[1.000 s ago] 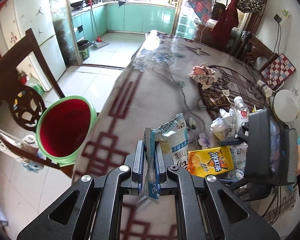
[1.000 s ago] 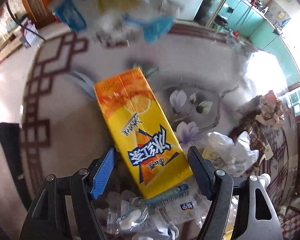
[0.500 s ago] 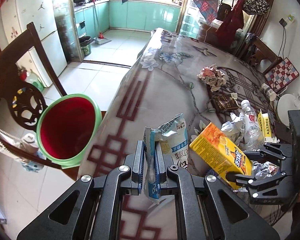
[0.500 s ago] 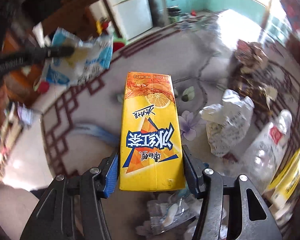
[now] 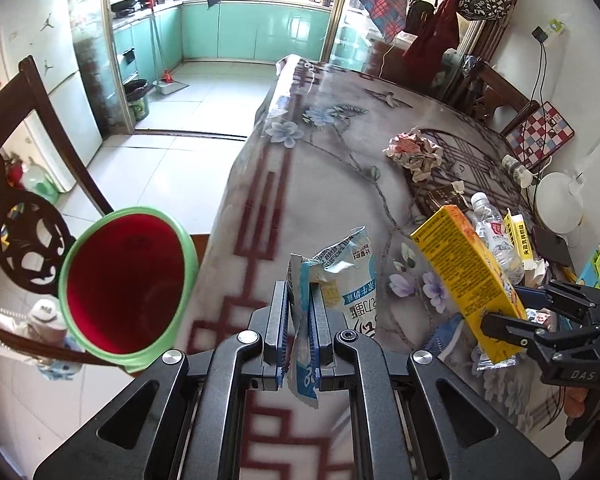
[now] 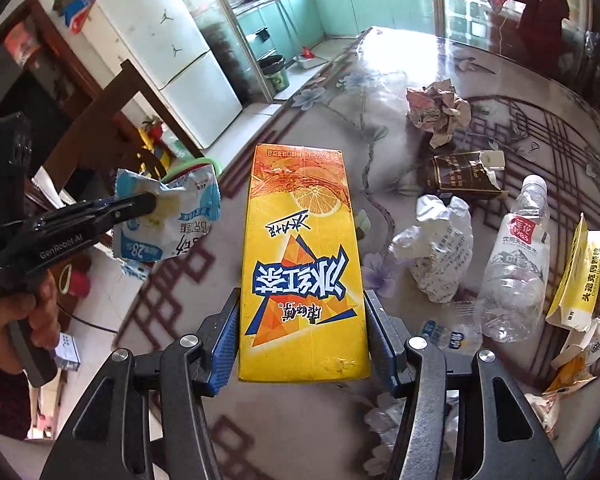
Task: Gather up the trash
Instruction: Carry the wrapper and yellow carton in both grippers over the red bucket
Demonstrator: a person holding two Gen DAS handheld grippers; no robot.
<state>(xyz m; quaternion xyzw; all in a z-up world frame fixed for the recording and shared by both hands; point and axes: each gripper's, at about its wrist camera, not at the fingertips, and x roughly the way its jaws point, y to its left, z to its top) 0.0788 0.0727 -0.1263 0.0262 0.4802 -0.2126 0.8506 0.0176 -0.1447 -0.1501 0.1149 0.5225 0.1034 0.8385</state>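
Yellow carton (image 6: pixel 304 264) is now lifted clear off the table (image 5: pixel 332 160), clamped in the right gripper (image 6: pixel 302 340). Left gripper (image 5: pixel 298 328) pinches the wrapper (image 5: pixel 340 280). Bin (image 5: pixel 124 284) sits left, so both look ready to dump.

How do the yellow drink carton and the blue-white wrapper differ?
The yellow drink carton is a stiff, flat-sided box; the blue-white wrapper is thin, crumpled and torn. The right tool grips the carton with its fingers wide apart; the left tool pinches the wrapper nearly shut. Both are held above the table.
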